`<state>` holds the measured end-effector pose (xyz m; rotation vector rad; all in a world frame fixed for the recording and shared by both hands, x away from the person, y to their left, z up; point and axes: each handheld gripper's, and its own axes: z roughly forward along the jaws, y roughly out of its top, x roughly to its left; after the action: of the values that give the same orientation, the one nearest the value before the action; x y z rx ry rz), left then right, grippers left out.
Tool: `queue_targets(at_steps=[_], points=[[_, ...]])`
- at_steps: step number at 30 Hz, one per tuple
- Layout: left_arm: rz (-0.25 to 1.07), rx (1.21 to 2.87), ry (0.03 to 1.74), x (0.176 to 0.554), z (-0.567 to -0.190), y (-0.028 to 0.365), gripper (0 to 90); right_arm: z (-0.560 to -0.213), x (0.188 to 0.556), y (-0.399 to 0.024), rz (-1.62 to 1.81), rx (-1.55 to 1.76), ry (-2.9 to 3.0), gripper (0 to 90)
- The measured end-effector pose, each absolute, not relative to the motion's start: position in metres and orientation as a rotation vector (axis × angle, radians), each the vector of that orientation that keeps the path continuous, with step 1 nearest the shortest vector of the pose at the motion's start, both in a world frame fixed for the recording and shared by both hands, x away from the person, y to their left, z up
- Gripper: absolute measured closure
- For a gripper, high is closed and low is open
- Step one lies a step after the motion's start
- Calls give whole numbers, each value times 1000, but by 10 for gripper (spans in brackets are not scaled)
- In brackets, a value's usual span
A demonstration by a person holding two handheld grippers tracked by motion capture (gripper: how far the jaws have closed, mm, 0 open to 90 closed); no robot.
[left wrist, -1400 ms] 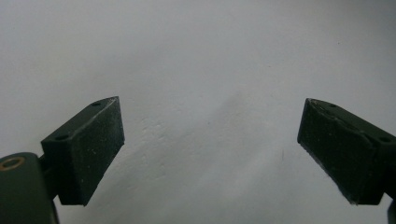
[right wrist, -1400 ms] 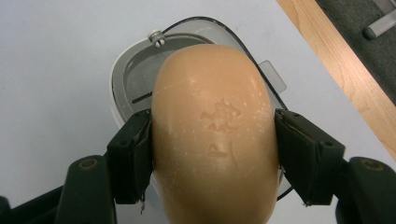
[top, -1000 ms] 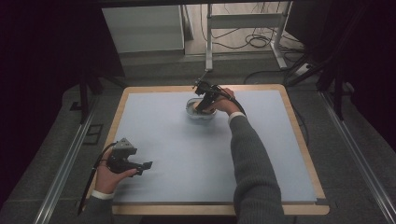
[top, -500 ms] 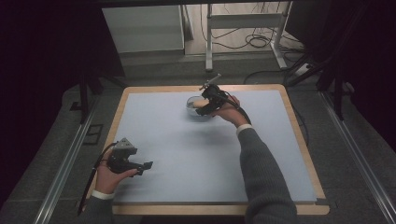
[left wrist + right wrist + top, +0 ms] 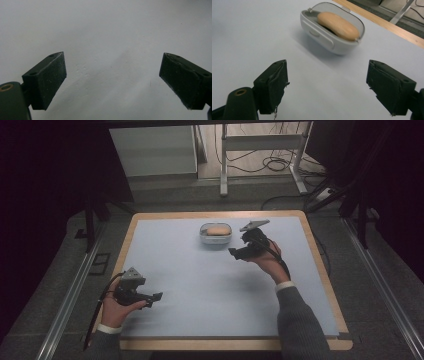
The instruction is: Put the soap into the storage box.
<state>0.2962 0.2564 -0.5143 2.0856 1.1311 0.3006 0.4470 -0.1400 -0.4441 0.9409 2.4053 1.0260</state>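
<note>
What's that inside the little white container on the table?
The white container holds one tan, rounded oblong lump, perhaps soap or a bread roll, lying along a grey inner tray. The lump covers most of the tray, so anything beneath it stays hidden.

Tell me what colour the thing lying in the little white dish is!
The lump in the white dish is orange-tan, like a bread roll. The right gripper view shows it best.

One white container (image 5: pixel 215 234), one orange oblong piece (image 5: pixel 217 230) inside it, and two claws.
</note>
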Motion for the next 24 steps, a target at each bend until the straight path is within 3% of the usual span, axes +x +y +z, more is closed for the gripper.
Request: queue_targets(at_steps=[12,24], points=[[309,2101,1127,296,-514,252,76,-462,387,-205,1087,1018,2304,178],[313,2093,1135,295,-513,255,76,-485,341,-241,1046,1077,2253,177]])
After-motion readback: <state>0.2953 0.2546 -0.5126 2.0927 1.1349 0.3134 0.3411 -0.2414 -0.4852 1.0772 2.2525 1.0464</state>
